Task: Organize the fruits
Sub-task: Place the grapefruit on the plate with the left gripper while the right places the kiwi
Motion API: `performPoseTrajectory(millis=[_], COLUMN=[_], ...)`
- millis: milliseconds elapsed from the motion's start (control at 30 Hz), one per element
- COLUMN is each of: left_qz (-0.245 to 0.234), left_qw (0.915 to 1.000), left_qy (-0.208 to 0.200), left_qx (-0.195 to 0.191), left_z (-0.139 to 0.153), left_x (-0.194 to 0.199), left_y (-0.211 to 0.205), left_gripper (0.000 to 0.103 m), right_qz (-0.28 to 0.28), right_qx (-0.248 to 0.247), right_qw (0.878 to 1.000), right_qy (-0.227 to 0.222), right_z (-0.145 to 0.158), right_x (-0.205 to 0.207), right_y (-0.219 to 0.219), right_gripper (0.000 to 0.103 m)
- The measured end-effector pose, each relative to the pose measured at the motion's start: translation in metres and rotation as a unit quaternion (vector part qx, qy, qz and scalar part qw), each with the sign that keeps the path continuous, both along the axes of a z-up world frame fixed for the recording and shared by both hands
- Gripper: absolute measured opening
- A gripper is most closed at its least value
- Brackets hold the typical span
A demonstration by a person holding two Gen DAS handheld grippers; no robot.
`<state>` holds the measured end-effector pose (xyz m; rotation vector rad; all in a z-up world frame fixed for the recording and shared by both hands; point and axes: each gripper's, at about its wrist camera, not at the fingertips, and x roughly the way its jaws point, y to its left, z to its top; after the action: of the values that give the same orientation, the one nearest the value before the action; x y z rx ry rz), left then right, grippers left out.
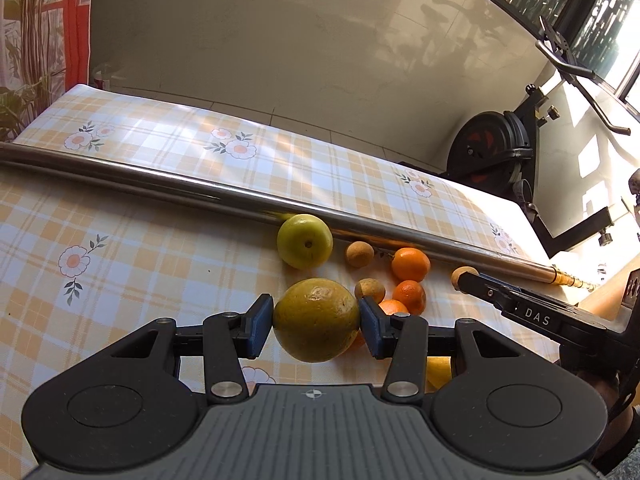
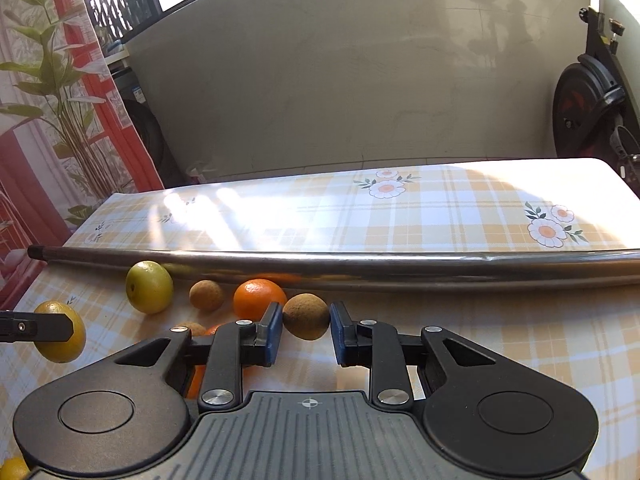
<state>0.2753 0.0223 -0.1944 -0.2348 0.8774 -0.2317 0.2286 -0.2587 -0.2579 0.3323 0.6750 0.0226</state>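
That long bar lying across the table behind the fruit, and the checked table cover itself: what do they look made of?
The bar looks like polished metal, probably steel: it mirrors the fruit colours and window light, and in the left wrist view one end is brass-coloured. The table cover looks like glossy plastic or oilcloth rather than woven fabric: sunlight glares off it in bright sheets and it lies flat, though I can't be certain.

Wall: plain beige wall (image 2: 320, 80), bearing shadows in sunlight.
Windows: dark-framed window (image 1: 592, 8) with a grille, upper right in the left view.
Table: checked floral tablecloth (image 2: 440, 208), sunlit in patches.
Curtain: red-and-plant-print curtain (image 2: 48, 120).
Furniture: exercise bike (image 1: 496, 148) beside the wall.
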Motion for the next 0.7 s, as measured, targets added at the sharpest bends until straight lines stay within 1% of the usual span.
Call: performPoseTrajectory(millis=[100,267,467,700], left_qz=[-0.013,-0.039,-0.053,-0.07], left_qw=[0.9999,0.9992,0.9982,0.9968], left_qy=[-0.001,0.0,0.008,0.019], left_qx=[0.003,0.011,0.026,0.034], left_z=[0.006,0.012,0.008,0.004], left_x=[-0.015,-0.042,-0.071,-0.09], left_y=[0.004,0.004,0.007,0.004], left_gripper=[0.049,0.049,0.049,0.049], right_qz=[0.001,0.02,0.038,0.036], right_qx=[0.003,-0.02,-0.034,-0.024], right_qw=[1.0,0.999,0.998,0.998], right_qy=[-0.018,-0.046,-0.048,-0.037], right_z=[0.013,0.031,0.035,0.032], right_x=[-0.026,-0.071,-0.111,-0.14], right_y=[0.008,0.032,0.064,0.081], right_gripper=[0.024,0.024,0.024,0.024])
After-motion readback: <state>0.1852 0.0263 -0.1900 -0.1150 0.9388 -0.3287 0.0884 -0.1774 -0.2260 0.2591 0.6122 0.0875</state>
